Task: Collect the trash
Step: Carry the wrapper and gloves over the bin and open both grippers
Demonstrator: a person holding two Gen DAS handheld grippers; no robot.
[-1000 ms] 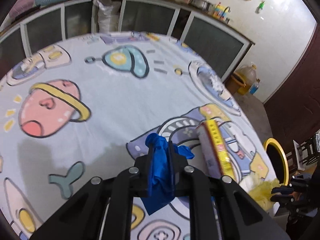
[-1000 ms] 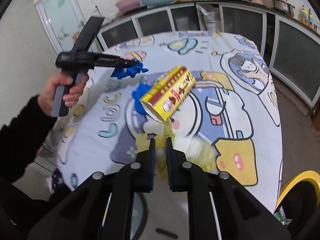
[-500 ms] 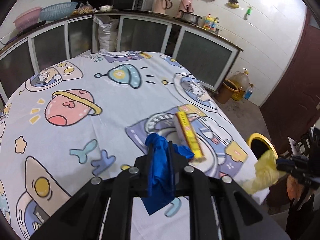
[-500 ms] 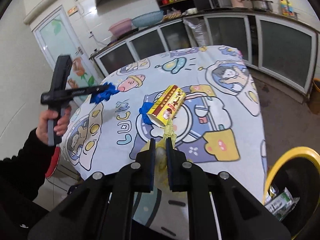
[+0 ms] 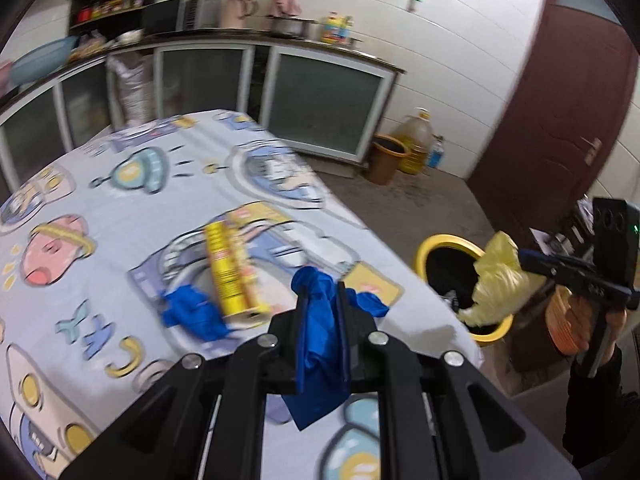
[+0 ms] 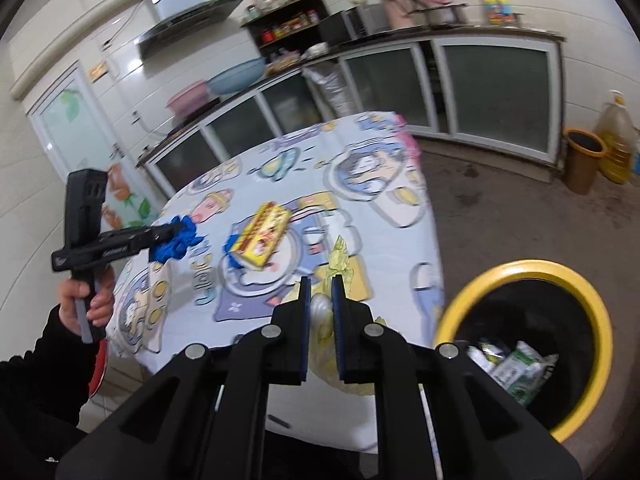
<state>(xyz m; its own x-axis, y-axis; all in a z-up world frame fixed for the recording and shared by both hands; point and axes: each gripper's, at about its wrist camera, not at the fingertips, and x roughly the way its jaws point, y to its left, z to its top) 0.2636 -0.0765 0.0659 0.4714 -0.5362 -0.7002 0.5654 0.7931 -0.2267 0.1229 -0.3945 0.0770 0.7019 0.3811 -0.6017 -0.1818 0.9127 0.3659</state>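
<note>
Right wrist view: your right gripper point(image 6: 321, 300) is clamped on a yellow plastic bag point(image 6: 326, 320), jaws close together with the bag bunched between them and hanging below. It sits off the counter's point(image 6: 416, 200) near edge, beside the yellow-rimmed bin point(image 6: 600, 320) on the floor. In the left wrist view the same yellow plastic bag point(image 5: 496, 280) hangs over the bin's point(image 5: 424, 248) opening. The bin already holds some wrappers point(image 6: 516, 364).

Your left gripper point(image 5: 322, 312) is pinched on a blue glove point(image 5: 320, 340), which pokes out past the fingertips and droops underneath. The right wrist view shows that blue glove point(image 6: 174, 240) held in the air above the counter's left edge, your left hand point(image 6: 86, 300) on the handle.

On the counter remain a yellow box point(image 5: 232, 272), lying on its side near the middle of the near half, and a second blue glove point(image 5: 192, 312) touching the box's near end. The counter has a cartoon-print cloth point(image 5: 120, 200) over it. Against the far wall, on the floor, stand a brown bucket point(image 5: 386, 158) and a large oil jug point(image 5: 416, 140) just beside it.
</note>
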